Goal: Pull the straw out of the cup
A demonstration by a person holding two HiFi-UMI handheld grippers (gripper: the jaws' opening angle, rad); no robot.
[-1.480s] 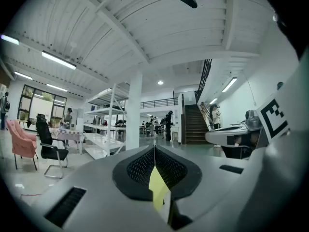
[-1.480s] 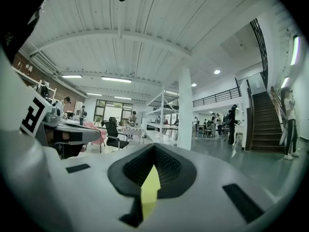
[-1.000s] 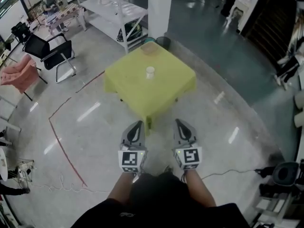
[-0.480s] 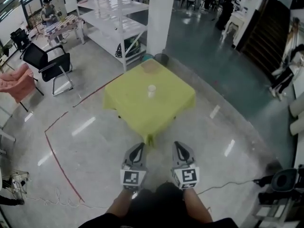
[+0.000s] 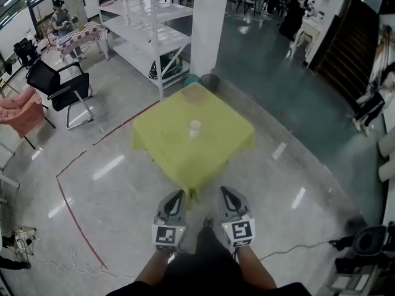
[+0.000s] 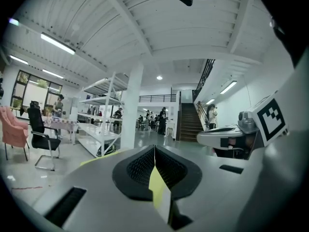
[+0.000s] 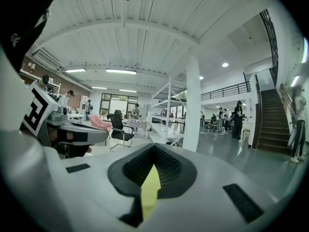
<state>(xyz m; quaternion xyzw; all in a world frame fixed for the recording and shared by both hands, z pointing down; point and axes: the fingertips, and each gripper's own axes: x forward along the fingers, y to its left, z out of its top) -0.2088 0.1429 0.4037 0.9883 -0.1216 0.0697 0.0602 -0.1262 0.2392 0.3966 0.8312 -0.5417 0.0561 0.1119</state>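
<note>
Left tongs (image 5: 176, 195) and right tongs (image 5: 224, 192) are hovering closed and empty; the small white cup (image 5: 194, 128) is sitting at twelve o'clock, well apart, on the square yellow-green table (image 5: 223, 134).

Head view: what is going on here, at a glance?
A person stands back from a square table under a yellow-green cloth, holding the grey left gripper and grey right gripper out in front. Both have their fingers shut on nothing. A small white cup stands on the table, untouched; the straw is too small to make out.
</note>
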